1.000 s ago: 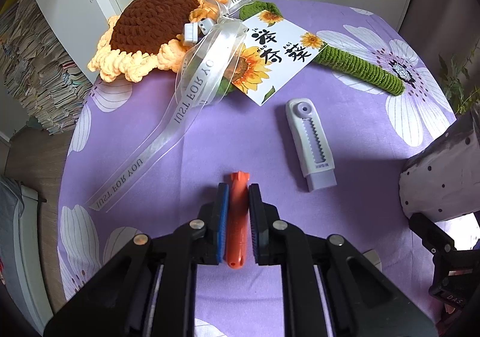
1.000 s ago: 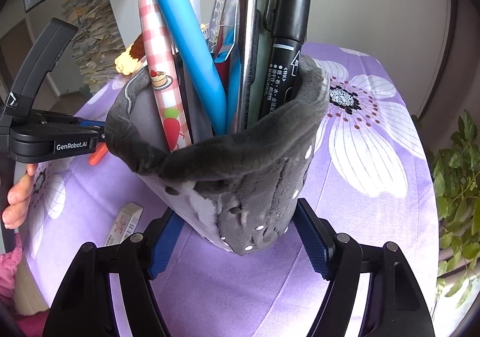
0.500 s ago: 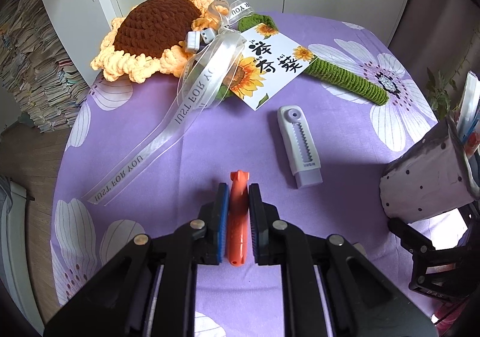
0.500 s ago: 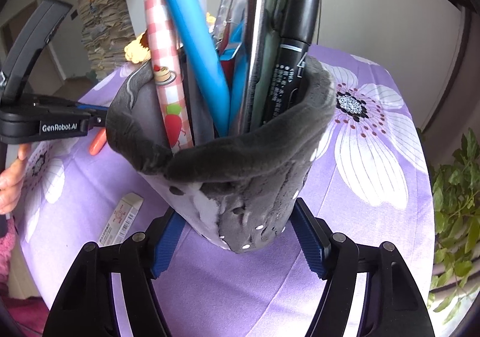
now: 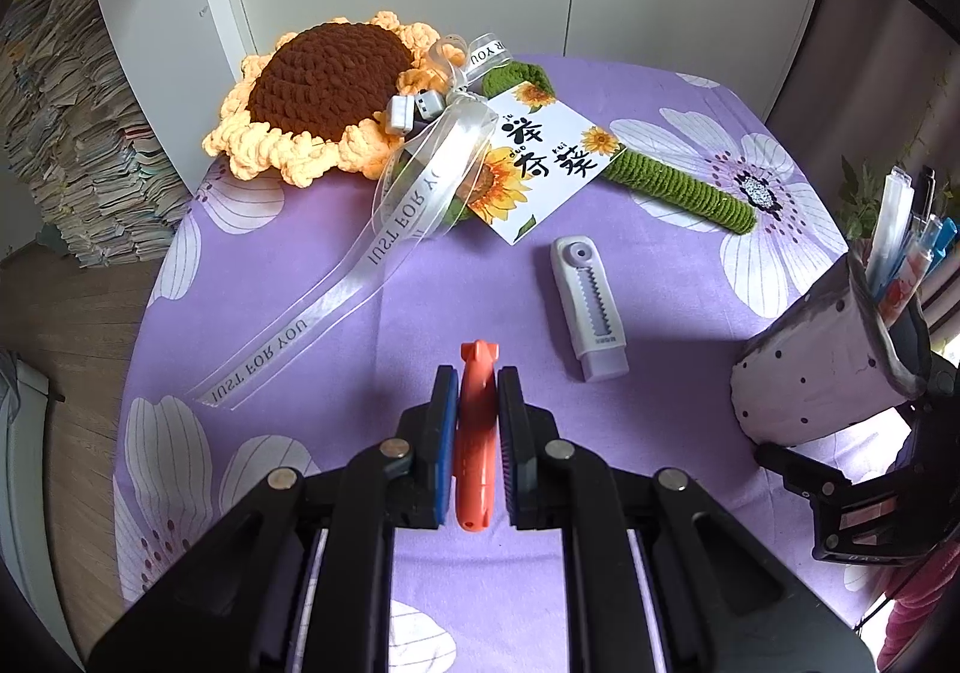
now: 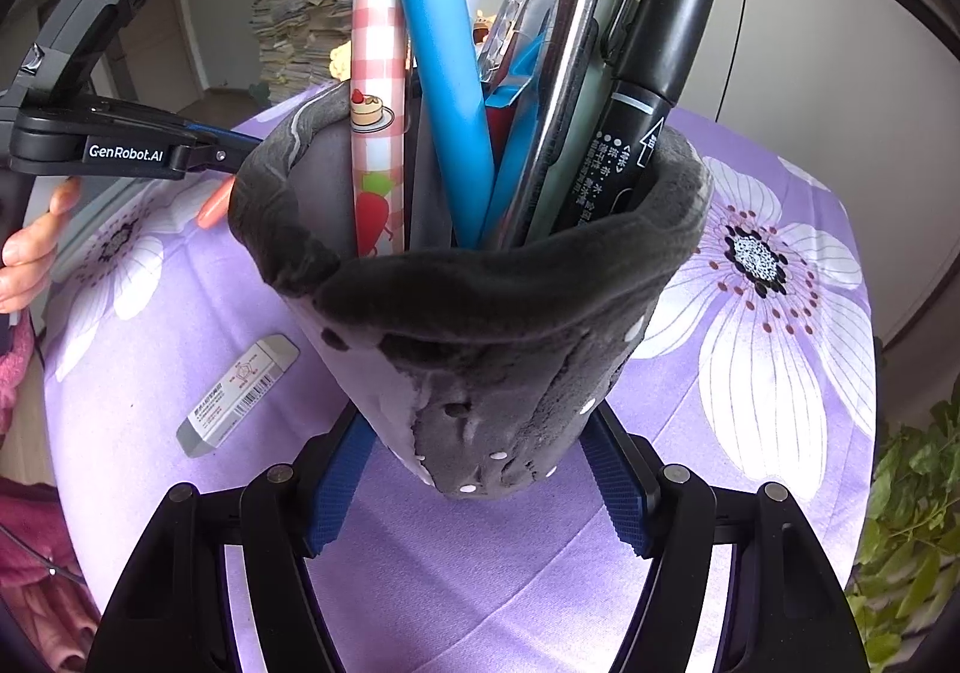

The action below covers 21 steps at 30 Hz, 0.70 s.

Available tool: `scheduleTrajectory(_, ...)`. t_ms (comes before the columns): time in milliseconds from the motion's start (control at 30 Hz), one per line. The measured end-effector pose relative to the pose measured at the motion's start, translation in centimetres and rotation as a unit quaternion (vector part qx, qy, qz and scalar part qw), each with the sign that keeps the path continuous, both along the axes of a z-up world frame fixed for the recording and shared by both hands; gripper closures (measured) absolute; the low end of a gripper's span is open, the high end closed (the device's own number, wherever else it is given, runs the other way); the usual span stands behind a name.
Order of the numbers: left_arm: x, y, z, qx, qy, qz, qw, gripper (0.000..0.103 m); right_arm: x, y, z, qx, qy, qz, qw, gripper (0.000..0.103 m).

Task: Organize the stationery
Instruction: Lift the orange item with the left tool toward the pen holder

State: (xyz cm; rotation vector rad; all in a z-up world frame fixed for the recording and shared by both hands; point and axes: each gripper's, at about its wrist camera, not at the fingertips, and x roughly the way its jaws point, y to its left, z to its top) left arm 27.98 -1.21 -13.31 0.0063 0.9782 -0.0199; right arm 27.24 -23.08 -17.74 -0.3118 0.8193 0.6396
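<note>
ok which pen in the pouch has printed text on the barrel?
The black marker at the right edge of the grey pouch: white characters and an arrow on its barrel. The blue pen is plain; the checked pen carries only pictures.

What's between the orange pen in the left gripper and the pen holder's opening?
Nothing visible. The left gripper holds the orange pen above the cloth; bare tablecloth lies toward the pen holder. Its mouth is crowded with pens, leaving little room.

left view overhead, right close, sharing pouch (image 5: 828,361)
</note>
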Motion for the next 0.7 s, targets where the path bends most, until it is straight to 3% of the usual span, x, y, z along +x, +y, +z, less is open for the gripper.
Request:
scheduleTrajectory(367, -2.1, -0.5, 3.9, -0.025, -0.048, -0.008, 0.9985, 0.092, 0.1, -2.3, 0.1, -0.005, -0.003, -0.005, 1.000, 0.032)
scheduleTrajectory(433, -2.6, -0.9, 4.9, -0.038, -0.057, -0.018, 0.9975, 0.092, -0.2, 0.6, 0.0, -0.006, -0.003, -0.006, 1.000, 0.032)
scheduleTrajectory(567, -3.5, -2.6, 7.4, -0.071, -0.077, -0.056, 0.9929, 0.092, 0.0, -0.1, 0.0, -0.006, -0.003, -0.006, 1.000, 0.032)
scheduleTrajectory(700, -4.3, -5.1, 9.8, -0.107, -0.106, -0.109, 0.9826, 0.092, 0.0, -0.1, 0.0, -0.006, -0.003, -0.005, 1.000, 0.032)
